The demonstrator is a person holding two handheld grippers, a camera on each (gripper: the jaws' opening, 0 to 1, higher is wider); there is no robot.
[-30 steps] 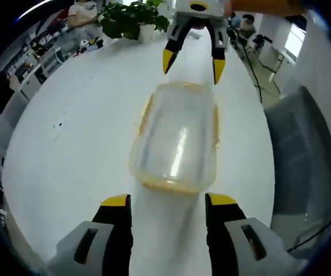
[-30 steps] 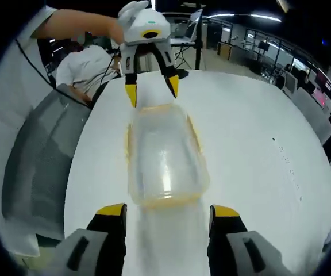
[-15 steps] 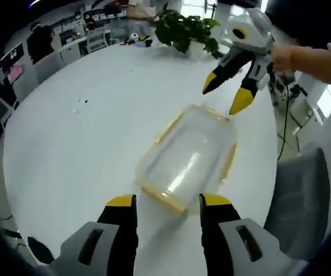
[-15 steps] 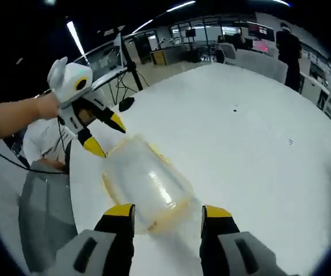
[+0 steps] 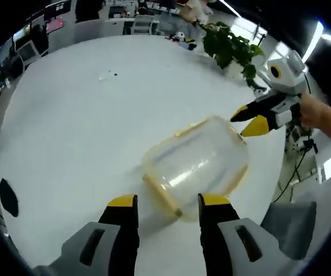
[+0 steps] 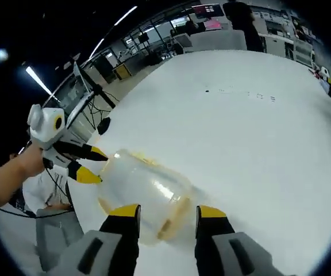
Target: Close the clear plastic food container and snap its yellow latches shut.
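A clear plastic food container (image 5: 195, 165) with a yellow rim lies on the white table (image 5: 68, 132), its lid on top. A yellow latch (image 5: 158, 194) runs along its near end; I cannot tell if it is snapped down. My left gripper (image 5: 166, 202) is open, its jaws either side of the container's near corner. My right gripper (image 5: 247, 122), held by a hand (image 5: 320, 115), points at the container's far right side. In the right gripper view the container (image 6: 145, 187) reaches between the open jaws of my right gripper (image 6: 168, 211), and my left gripper (image 6: 92, 165) is at its left side.
A potted plant (image 5: 228, 46) stands at the table's far edge, and small dark specks (image 5: 108, 75) lie on the tabletop. A grey chair (image 5: 286, 218) is beside the table. A seated person (image 6: 45, 190) and a stand (image 6: 93, 92) are past the edge.
Both hands have swung sideways around the container, so it now lies slanted in each view. Each opposite gripper now shows beside the container instead of beyond its far end.
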